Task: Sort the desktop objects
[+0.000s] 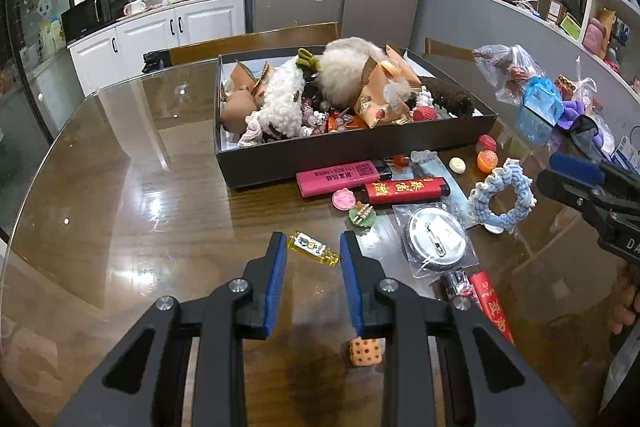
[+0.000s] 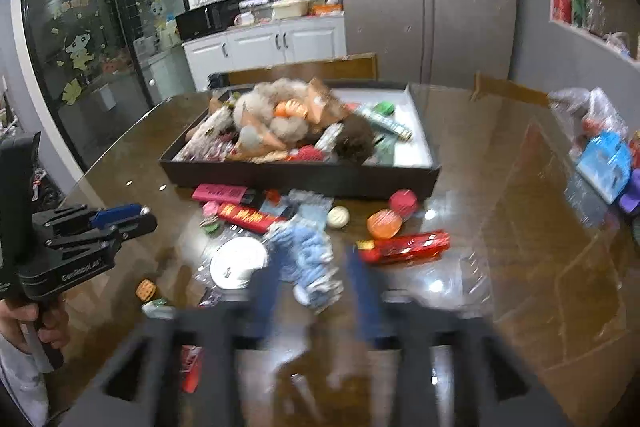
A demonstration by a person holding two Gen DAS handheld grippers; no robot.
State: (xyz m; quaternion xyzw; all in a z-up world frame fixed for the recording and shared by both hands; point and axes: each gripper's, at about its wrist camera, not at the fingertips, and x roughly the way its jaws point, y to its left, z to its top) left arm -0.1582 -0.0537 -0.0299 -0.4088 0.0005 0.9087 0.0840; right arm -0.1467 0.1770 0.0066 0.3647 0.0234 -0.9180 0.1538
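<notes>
Nearest the left wrist camera, the left gripper (image 1: pixel 313 247) is hovering low over the glass-topped wooden table (image 1: pixel 120 155) with its blue-padded jaws spread apart and nothing between them. A small orange dotted cube (image 1: pixel 364 350) is lying just beneath its right finger. Just ahead of the fingertips, a small yellow translucent bottle charm (image 1: pixel 314 248) is lying flat on the glass.

A little further on, a round silver badge in a clear plastic sleeve (image 1: pixel 437 239) is resting beside a green flower-shaped trinket (image 1: pixel 362 217) and a round pink charm (image 1: pixel 344 198). Beyond them, a red lighter with gold lettering (image 1: pixel 406 191) and a pink lighter (image 1: pixel 340 175) are lying side by side, close to the box wall.

In the right wrist view, which is blurred, the right gripper (image 2: pixel 316 267) is standing released, its fingers on either side of a blue and white crocheted scrunchie (image 2: pixel 310 255) without closing on it. Whether the pads are touching the scrunchie cannot be told. A second red lighter (image 2: pixel 404 247) is lying just to its right, with an orange ball-shaped charm (image 2: pixel 384 223) behind it.

Furthest back, a shallow black cardboard box with a white lining (image 1: pixel 360 151) is sitting on the table, piled with fluffy white plush toys (image 1: pixel 352 75) and small trinkets.
</notes>
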